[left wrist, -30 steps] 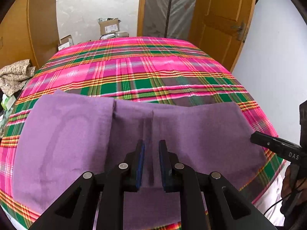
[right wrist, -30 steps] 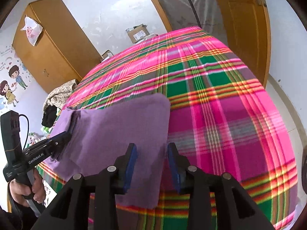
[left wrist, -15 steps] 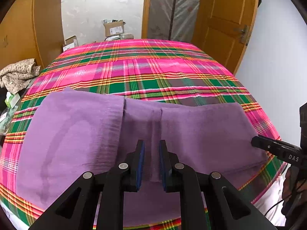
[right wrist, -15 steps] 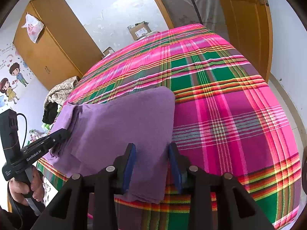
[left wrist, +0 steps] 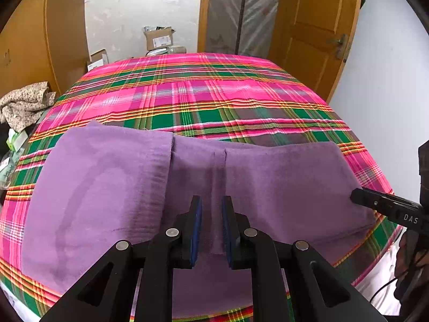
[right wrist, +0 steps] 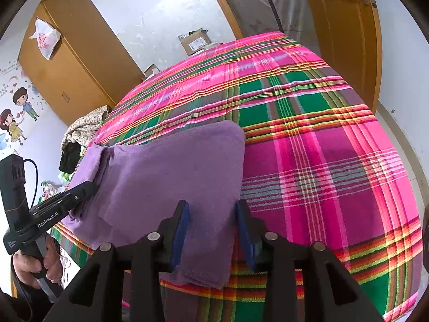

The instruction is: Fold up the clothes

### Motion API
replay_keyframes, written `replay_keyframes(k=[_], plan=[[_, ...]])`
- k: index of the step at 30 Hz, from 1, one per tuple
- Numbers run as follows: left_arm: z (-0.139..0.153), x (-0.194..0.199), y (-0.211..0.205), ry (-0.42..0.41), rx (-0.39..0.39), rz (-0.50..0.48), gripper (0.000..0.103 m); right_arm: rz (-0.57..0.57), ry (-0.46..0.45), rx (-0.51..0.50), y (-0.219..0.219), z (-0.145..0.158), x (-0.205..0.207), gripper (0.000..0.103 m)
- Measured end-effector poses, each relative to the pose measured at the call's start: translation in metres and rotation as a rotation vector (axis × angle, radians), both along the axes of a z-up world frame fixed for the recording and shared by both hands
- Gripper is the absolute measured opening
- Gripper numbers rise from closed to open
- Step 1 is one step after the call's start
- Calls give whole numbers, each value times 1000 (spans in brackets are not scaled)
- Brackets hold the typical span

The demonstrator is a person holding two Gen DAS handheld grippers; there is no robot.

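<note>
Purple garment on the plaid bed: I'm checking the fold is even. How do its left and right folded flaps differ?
The left flap of the purple garment is broader and bears a dark curved stain; the right flap is narrower and unmarked. Both fold inward, leaving a gap between them on the plaid bedspread.

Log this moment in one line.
task: fold clothes | purple cloth: folded, flat on plaid bedspread | left gripper: narrow gap, grip unclear | right gripper: jaws just been opening, cloth edge between, unpressed

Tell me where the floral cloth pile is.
In the left wrist view, the floral cloth pile sits off the plaid bedspread's left edge, beside the wooden wardrobe.
</note>
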State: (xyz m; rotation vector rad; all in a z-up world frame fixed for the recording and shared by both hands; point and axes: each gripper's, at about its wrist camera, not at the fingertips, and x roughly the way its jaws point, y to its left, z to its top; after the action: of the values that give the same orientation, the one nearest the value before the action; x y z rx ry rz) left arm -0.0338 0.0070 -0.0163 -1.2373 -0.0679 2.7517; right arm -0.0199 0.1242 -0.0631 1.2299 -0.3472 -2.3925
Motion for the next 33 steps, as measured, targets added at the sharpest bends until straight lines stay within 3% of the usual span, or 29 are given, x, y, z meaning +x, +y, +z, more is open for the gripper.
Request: replay_keyframes(k=[33], plan=[[-5, -4, 3, -18, 2, -11, 15, 13, -2, -55, -6, -2, -15, 43]])
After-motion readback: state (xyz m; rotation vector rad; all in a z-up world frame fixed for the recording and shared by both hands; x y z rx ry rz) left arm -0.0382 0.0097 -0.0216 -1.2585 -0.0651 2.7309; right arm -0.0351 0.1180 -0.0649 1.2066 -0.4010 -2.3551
